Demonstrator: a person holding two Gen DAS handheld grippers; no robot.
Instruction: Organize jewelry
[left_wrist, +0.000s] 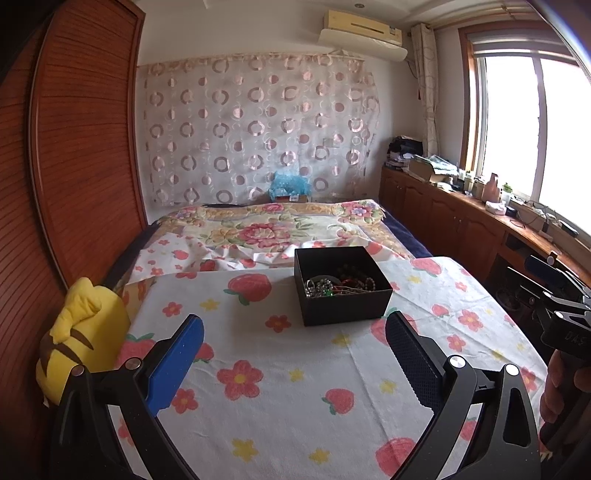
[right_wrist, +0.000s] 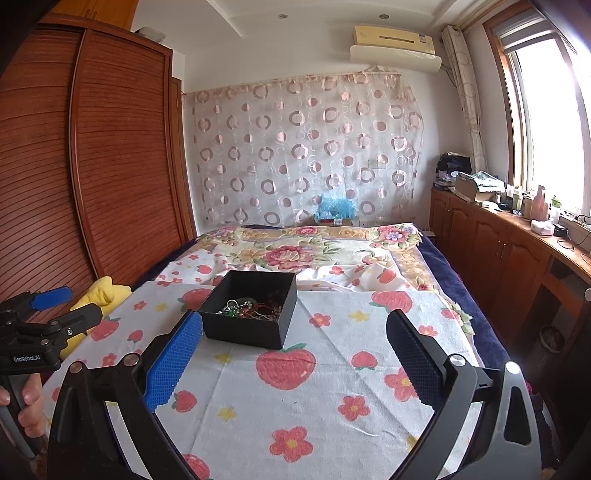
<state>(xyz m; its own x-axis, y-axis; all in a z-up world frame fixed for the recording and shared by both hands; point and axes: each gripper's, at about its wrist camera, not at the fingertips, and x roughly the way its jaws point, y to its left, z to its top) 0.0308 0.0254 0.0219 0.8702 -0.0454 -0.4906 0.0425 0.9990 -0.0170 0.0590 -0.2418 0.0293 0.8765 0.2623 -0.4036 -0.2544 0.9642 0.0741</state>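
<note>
Left wrist view: left gripper (left_wrist: 295, 354), jaws wide, holding nothing.
Box: black box (left_wrist: 341, 286) of jewelry (left_wrist: 338, 284) at 12 o'clock beyond the jaws, apart, on the strawberry cloth (left_wrist: 280, 369).
Right wrist view: right gripper (right_wrist: 295, 354), jaws wide; box (right_wrist: 251, 308) at 11 o'clock, near the left finger (right_wrist: 171, 360).

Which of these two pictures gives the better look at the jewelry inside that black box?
The left wrist view: it looks into the black box, showing the jewelry spread out. The right wrist view shows it smaller, bunched behind the near wall.
</note>
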